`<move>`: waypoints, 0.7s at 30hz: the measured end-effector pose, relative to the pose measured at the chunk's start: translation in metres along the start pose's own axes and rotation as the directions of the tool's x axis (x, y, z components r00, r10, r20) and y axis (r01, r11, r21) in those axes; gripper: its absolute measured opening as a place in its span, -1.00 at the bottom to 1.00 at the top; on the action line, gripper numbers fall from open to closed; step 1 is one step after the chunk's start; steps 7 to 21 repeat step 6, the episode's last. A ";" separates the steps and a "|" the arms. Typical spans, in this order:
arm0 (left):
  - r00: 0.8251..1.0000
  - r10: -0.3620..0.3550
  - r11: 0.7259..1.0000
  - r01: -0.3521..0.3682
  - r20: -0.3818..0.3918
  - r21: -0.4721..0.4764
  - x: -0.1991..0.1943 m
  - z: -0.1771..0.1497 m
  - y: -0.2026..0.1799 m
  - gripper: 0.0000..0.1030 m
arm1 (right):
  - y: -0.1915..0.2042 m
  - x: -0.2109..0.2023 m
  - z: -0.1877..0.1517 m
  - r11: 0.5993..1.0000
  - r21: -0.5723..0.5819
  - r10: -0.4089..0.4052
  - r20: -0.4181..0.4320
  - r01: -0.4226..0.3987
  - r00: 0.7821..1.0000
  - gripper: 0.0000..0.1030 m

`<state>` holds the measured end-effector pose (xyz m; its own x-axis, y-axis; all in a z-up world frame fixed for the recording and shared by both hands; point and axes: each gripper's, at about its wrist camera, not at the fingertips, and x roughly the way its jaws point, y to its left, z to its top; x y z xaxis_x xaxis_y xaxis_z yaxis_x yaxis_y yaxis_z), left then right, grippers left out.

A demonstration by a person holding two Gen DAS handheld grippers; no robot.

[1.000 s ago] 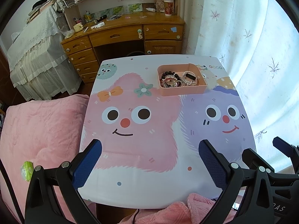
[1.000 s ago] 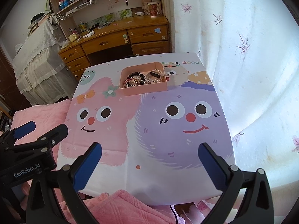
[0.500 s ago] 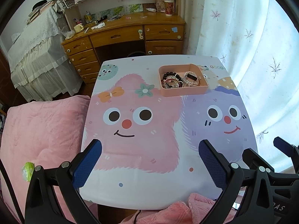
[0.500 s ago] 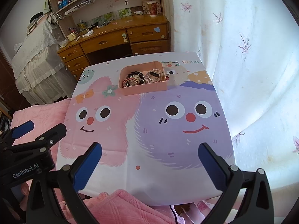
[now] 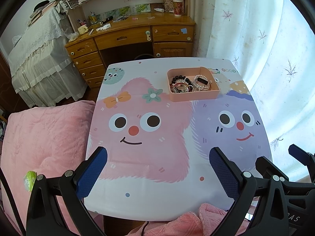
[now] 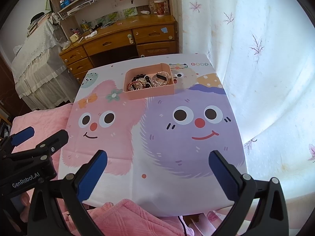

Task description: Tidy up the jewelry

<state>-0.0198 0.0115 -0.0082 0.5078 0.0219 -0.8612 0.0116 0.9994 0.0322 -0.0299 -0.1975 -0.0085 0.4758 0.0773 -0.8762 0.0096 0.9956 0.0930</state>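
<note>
A pink tray (image 5: 194, 96) stands at the far right of the cartoon-print table (image 5: 149, 167); it also shows in the right wrist view (image 6: 149, 94). In it lie several bracelets: a dark bead bracelet (image 5: 180, 78), a red one (image 5: 178, 85), pearl strands (image 5: 201, 85) and a small black piece (image 5: 200, 80). My left gripper (image 5: 158, 164) is open and empty above the table's near edge. My right gripper (image 6: 157, 167) is open and empty beside it, to its right. Both are far from the tray.
A pink blanket (image 5: 43, 137) covers the bed left of the table and bunches at the near edge (image 6: 122, 216). A wooden desk (image 5: 133, 37) with clutter stands behind the table. A white curtain (image 5: 265, 39) hangs along the right.
Both grippers have drawn back slightly from the table and stay open. The tray and jewelry have not moved.
</note>
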 end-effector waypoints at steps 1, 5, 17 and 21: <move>1.000 0.000 1.000 0.000 0.000 0.000 0.000 0.000 0.000 0.99 | -0.001 0.001 0.000 1.000 0.001 -0.001 -0.001 0.001 1.000 1.00; 1.000 0.001 1.000 -0.001 0.001 0.000 0.000 0.000 -0.001 0.99 | 0.001 0.000 -0.001 1.000 0.003 -0.006 -0.003 0.006 1.000 1.00; 1.000 0.001 1.000 -0.001 0.002 0.002 0.000 0.000 0.000 0.99 | 0.000 0.000 -0.001 1.000 0.004 -0.007 -0.002 0.007 1.000 1.00; 1.000 0.001 1.000 -0.001 0.002 0.002 0.000 0.000 0.000 0.99 | 0.000 0.000 -0.001 1.000 0.004 -0.007 -0.002 0.007 1.000 1.00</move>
